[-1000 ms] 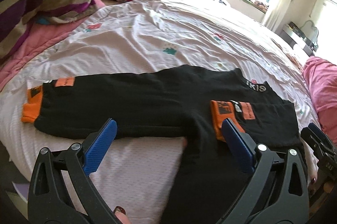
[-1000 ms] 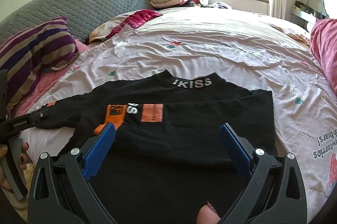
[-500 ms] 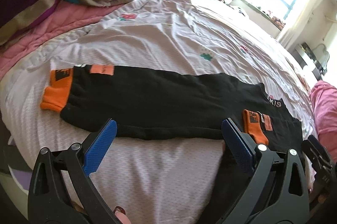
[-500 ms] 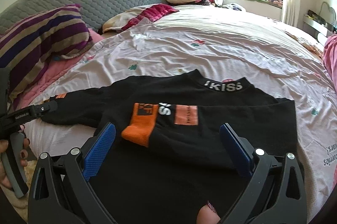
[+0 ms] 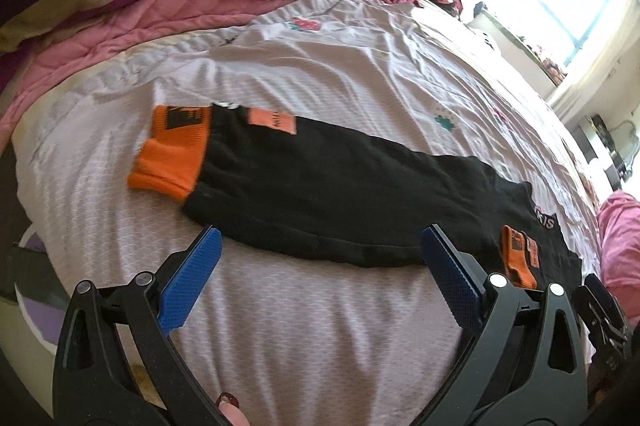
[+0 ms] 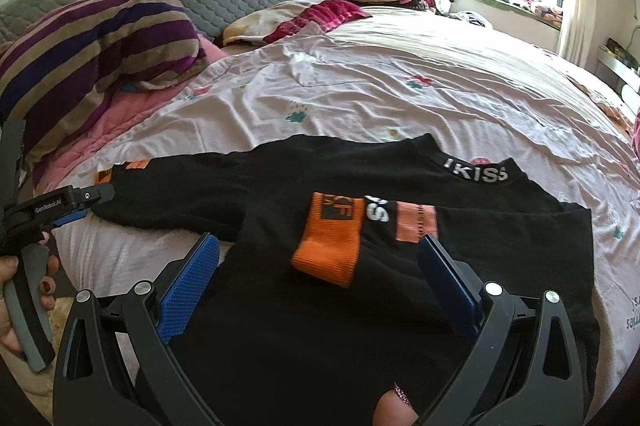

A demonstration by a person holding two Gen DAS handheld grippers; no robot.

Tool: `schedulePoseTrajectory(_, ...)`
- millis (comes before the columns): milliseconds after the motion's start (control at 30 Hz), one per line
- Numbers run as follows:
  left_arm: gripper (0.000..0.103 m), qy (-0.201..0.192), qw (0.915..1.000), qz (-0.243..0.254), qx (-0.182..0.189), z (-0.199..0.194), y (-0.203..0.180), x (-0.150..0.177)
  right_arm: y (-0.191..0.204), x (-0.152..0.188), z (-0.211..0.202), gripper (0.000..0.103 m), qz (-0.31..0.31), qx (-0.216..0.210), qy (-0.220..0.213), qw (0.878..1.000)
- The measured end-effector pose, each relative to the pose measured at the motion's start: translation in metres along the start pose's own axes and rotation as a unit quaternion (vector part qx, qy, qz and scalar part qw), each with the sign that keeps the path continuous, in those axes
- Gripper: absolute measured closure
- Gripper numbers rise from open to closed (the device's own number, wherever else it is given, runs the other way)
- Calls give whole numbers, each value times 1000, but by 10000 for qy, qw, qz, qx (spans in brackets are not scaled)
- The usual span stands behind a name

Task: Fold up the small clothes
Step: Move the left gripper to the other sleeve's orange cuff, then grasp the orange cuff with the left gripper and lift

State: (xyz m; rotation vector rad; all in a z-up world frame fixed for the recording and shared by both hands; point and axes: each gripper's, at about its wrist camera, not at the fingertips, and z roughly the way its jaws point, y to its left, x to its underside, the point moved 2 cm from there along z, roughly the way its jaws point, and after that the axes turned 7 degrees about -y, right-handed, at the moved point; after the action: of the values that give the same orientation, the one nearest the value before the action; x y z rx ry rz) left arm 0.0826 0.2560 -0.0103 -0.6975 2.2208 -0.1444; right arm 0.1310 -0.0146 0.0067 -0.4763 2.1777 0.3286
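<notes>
A bed (image 6: 400,74) with a pale flowered sheet fills both views. A black top (image 6: 280,306) lies flat across the lower middle of the right wrist view, one sleeve (image 5: 340,194) stretched toward the left of the frame, the other's orange cuff (image 6: 328,246) folded onto its chest. The left tool (image 5: 320,266) and right tool (image 6: 316,266) both gape wide, holding nothing.
</notes>
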Motion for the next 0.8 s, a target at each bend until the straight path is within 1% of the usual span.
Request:
schedulePoseTrajectory(200, 10, 21, 9996, -275, -99, 3, 24, -2, 17, 1, 9, 5, -96, -97, 83, 9999)
schedulePoseTrajectory(367, 10, 50, 9981, -617, -25, 11, 44, -1, 33, 1, 15, 5, -289, -127, 119, 9994)
schedulePoseTrajectory(433, 10, 61, 9972, -736, -67, 16, 51, 0, 37, 2, 17, 5, -313, -121, 136, 9993)
schedulePoseTrajectory(567, 10, -44, 9967, -796, -143, 23, 59, -2, 43, 5, 26, 5, -303, -139, 228, 9992)
schedulePoseTrajectory(667, 16, -168, 9960, -852, -231, 30, 63, -8, 45, 8, 30, 5, -298, -154, 265, 9991)
schedulePoseTrajectory(700, 19, -211, 9957, -859, -281, 34, 64, -10, 46, 8, 31, 5, -288, -156, 277, 9991)
schedulePoseTrajectory(733, 26, -237, 9955, -855, -341, 36, 64, -12, 46, 9, 32, 5, -269, -158, 290, 9991)
schedulePoseTrajectory(767, 29, -289, 9951, -844, -433, 39, 65, -15, 46, 10, 33, 5, -250, -159, 301, 9991)
schedulePoseTrajectory(800, 38, -326, 9947, -846, -490, 40, 66, -17, 46, 10, 34, 5, -232, -155, 312, 9991)
